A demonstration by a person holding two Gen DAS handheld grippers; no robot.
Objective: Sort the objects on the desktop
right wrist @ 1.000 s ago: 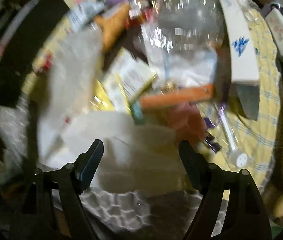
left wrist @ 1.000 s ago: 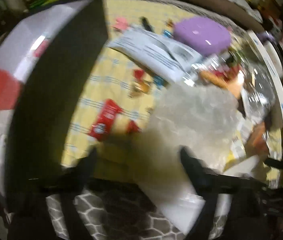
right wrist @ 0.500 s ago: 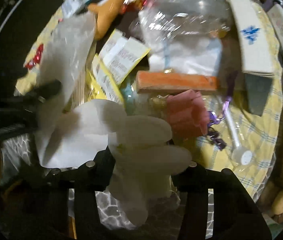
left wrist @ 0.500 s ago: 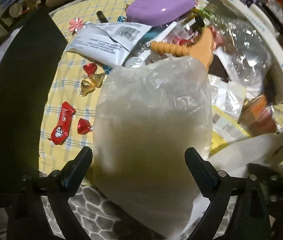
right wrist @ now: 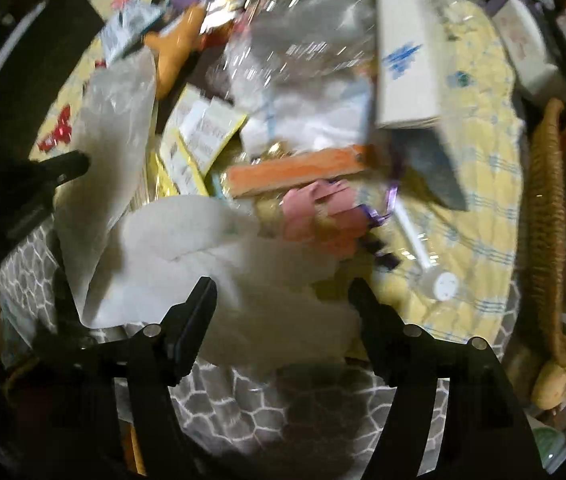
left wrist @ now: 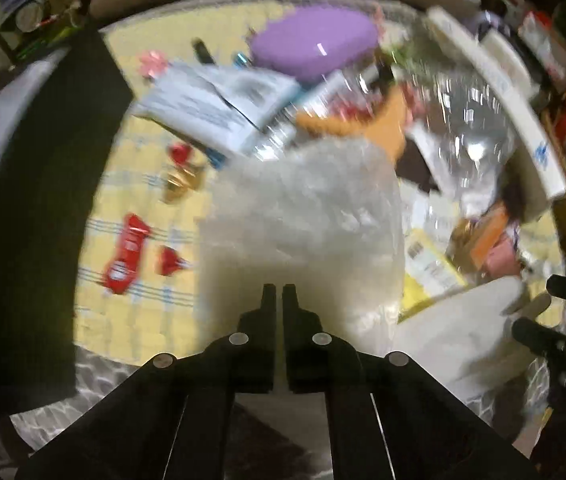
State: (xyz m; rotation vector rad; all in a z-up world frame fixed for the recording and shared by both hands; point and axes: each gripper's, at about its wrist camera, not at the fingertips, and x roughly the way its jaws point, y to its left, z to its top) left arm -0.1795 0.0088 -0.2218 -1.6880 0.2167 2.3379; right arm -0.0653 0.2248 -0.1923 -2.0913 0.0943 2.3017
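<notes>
Now that my left fingers (left wrist: 279,294) snapped together on the frosted plastic bag (left wrist: 303,208), sorting starts (right fingers (right wrist: 283,300) opening, white cloth (right wrist: 219,248) between).

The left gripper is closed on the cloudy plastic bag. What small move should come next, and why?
Probably lift the left gripper a little, to raise the cloudy plastic bag off the clutter. Its fingers are shut on the bag's near edge, but the bag's far end still lies over the papers and the orange toy. The right gripper is opening above the white plush, so it does not hold the bag.
</notes>
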